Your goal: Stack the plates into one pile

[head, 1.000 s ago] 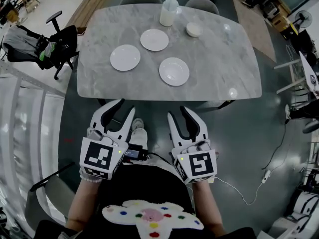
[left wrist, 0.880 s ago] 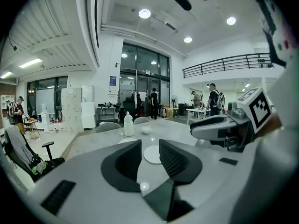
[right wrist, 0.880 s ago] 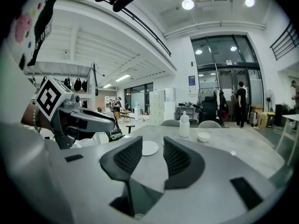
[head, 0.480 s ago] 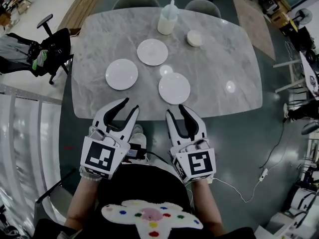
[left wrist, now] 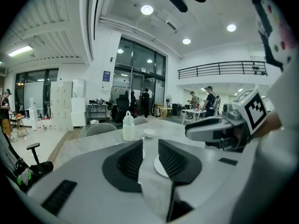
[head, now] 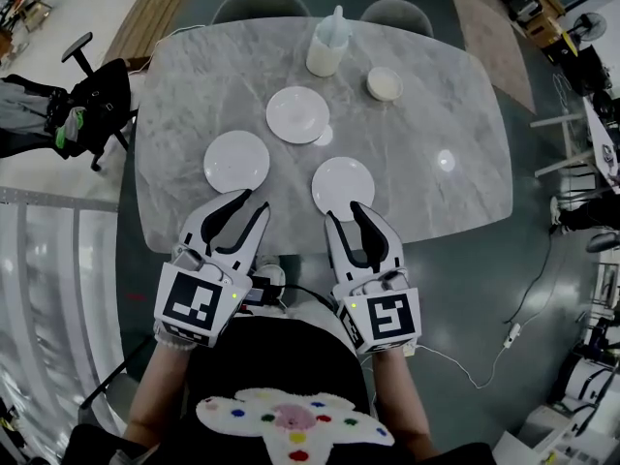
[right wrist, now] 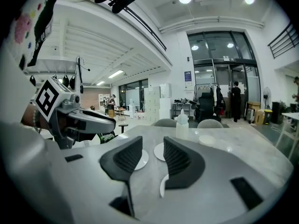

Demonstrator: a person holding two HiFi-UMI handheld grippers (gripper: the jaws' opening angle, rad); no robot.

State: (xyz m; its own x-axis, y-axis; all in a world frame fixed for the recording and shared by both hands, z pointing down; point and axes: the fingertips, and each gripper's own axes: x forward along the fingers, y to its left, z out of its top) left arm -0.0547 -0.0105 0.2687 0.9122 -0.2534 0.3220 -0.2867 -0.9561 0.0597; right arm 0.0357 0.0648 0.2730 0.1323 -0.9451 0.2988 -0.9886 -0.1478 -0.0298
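Three white plates lie apart on the marble table (head: 441,114): a left plate (head: 236,161), a far plate (head: 297,114) and a right plate (head: 343,188). My left gripper (head: 250,204) hovers at the table's near edge, just short of the left plate; it is open and its jaws have just been closing a little, with nothing between them. My right gripper (head: 346,215) is open and empty, its tips just short of the right plate. The right gripper (right wrist: 152,157) looks over the right plate (right wrist: 162,186). The left gripper (left wrist: 150,157) has a plate (left wrist: 159,168) behind its jaws.
A white squeeze bottle (head: 326,42) and a small white bowl (head: 385,83) stand at the table's far side. Two grey chairs (head: 262,3) are tucked in beyond it. A black office chair (head: 92,95) stands off the left edge.
Both grippers have moved forward from over the floor to the table's near edge, side by side. The plates have not moved on the table.
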